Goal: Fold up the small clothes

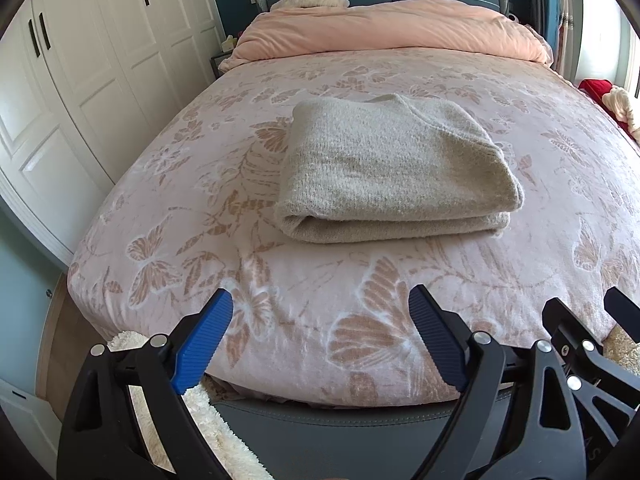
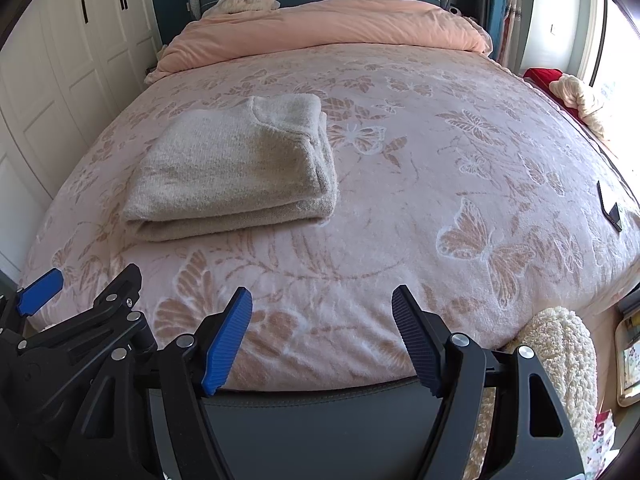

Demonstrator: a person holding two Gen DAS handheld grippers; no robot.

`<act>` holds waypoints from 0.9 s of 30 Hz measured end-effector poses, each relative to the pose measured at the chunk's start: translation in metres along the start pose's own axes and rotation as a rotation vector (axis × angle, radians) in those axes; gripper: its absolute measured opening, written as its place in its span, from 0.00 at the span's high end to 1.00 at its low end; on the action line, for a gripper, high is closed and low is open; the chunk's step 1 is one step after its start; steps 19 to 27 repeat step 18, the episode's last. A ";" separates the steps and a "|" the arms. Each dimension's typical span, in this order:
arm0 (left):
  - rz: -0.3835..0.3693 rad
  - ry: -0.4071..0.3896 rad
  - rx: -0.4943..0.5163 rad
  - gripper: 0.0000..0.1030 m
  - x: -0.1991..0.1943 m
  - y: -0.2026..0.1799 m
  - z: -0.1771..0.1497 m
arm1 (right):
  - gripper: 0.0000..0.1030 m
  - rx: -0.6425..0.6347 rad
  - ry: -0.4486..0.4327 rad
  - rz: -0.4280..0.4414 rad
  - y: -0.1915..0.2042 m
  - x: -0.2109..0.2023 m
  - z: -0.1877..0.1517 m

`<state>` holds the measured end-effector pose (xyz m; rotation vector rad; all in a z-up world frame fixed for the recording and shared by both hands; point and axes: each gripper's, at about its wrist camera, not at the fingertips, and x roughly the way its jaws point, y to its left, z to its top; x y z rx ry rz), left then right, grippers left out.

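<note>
Left wrist view: folded beige sweater (image 1: 394, 168) mid-bed (image 1: 280, 340), dead ahead of left claw (image 1: 320, 340); right claw (image 2: 322, 340) sees it forward-left. Both claws apart, empty, at foot edge.

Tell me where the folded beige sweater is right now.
The folded beige sweater lies mid-bed on the butterfly blanket, beyond both open grippers, centre in the left view and left-of-centre in the right view.

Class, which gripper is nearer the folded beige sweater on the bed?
Left. The sweater lies almost straight ahead of the left gripper; from the right gripper it sits ahead and off to the left.
</note>
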<state>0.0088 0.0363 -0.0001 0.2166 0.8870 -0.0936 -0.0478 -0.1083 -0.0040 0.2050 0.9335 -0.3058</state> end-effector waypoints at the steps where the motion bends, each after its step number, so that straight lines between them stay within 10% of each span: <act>1: 0.001 -0.001 -0.001 0.16 0.000 0.000 0.000 | 0.31 0.000 -0.001 0.000 0.000 0.000 0.000; 27: -0.008 0.002 -0.012 0.25 0.000 -0.002 -0.004 | 0.35 -0.017 0.003 -0.005 0.003 0.003 -0.002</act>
